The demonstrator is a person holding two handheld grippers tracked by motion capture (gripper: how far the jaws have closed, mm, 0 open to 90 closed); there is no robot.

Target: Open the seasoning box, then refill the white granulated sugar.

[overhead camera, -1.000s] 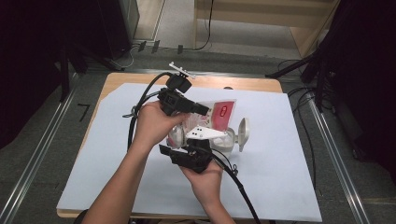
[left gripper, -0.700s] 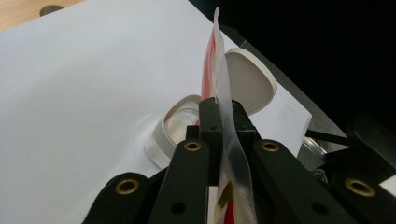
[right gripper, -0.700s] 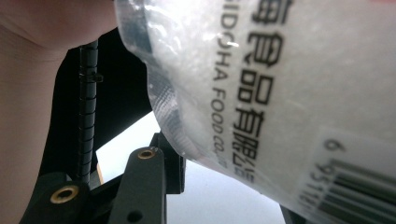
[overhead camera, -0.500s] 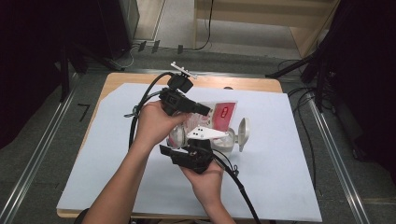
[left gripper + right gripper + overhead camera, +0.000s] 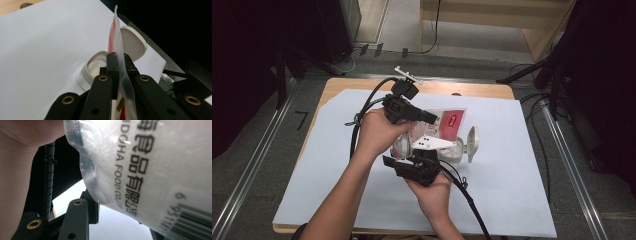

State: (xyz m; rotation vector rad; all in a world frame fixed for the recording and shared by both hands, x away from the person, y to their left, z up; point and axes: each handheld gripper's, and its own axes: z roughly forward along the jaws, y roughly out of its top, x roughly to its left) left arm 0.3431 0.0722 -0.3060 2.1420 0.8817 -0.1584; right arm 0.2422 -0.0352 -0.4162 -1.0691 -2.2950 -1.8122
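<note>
The left gripper (image 5: 119, 66) is clamped on the pouch (image 5: 117, 37) edge, the right gripper's (image 5: 414, 167) grip unclear — box (image 5: 457, 150) at 3 o'clock open, pouch not yet in.

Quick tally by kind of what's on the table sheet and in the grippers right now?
Food pouches: 1, the red-and-clear pouch held in both grippers
White containers: 1, the open container with its hinged lid flipped back
White sheets: 1, the sheet covering the table
Grippers: 2, left gripper, right gripper
Total: 5

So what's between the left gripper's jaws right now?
The edge of the red-and-clear food pouch, pinched in the left gripper, seen in the left gripper view.
</note>
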